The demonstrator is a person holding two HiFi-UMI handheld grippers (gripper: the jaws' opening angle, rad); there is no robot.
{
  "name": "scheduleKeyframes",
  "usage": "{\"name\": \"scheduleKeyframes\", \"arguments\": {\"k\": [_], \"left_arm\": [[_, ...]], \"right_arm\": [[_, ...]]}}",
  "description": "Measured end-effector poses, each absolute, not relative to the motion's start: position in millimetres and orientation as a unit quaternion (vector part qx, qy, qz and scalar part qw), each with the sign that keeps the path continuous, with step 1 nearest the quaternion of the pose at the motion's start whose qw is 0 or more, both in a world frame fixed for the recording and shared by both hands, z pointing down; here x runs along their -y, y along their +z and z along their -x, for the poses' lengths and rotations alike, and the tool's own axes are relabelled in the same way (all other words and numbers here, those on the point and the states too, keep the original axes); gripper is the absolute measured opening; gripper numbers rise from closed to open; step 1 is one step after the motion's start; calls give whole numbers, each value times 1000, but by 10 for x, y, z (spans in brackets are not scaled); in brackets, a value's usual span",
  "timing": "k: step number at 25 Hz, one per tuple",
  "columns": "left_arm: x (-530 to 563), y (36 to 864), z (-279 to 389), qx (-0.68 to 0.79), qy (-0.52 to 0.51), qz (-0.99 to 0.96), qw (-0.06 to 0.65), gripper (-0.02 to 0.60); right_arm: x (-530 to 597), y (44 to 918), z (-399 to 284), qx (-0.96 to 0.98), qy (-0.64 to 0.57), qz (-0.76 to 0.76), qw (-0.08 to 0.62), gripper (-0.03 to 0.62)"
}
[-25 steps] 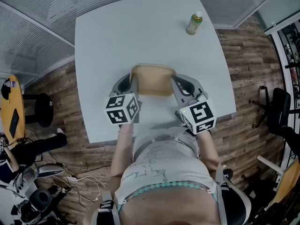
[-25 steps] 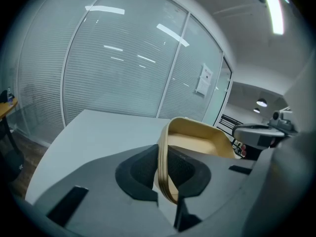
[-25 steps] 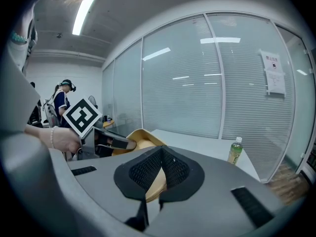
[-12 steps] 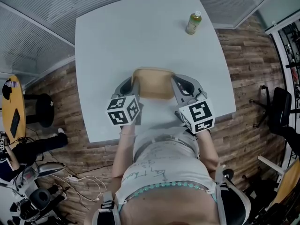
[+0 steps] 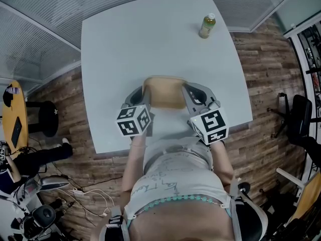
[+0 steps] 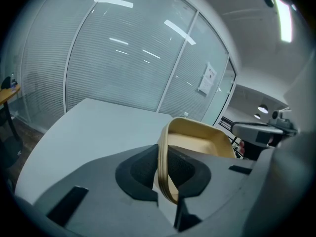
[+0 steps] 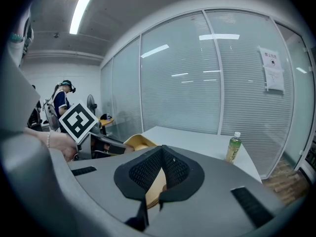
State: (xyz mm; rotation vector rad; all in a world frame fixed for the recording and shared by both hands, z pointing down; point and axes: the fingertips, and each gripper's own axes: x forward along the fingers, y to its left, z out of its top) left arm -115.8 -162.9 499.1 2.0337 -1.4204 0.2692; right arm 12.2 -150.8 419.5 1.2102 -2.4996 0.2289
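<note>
A tan rectangular tray (image 5: 164, 91) hangs over the near part of the white table (image 5: 150, 39), held from both sides. My left gripper (image 5: 142, 92) is shut on the tray's left rim (image 6: 163, 167), which runs up between its black pads. My right gripper (image 5: 186, 91) is shut on the tray's right rim (image 7: 154, 187). In the right gripper view the left gripper's marker cube (image 7: 78, 122) and the hand that holds it show beyond the tray. A green-tea bottle (image 5: 207, 25) stands upright at the table's far right corner, apart from both grippers.
Glass walls with blinds (image 6: 118, 63) run behind the table. Wooden floor (image 5: 261, 69) surrounds it. A black office chair (image 5: 296, 114) is at the right, a black stool (image 5: 42, 117) and a wooden side table (image 5: 12, 119) at the left. Another person (image 7: 61, 100) stands far off.
Both grippers, with the tray between them, have drifted slightly right and towards me. The views tilted a little; the grip on both rims is unchanged.
</note>
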Motion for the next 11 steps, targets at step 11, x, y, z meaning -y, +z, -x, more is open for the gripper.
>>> {"name": "scheduleKeyframes", "arguments": {"k": [11], "left_arm": [[1617,5032,1157,536,106,-774,321,28]], "right_arm": [[1490,4223,-96,882,80,-426,183,-2]]}}
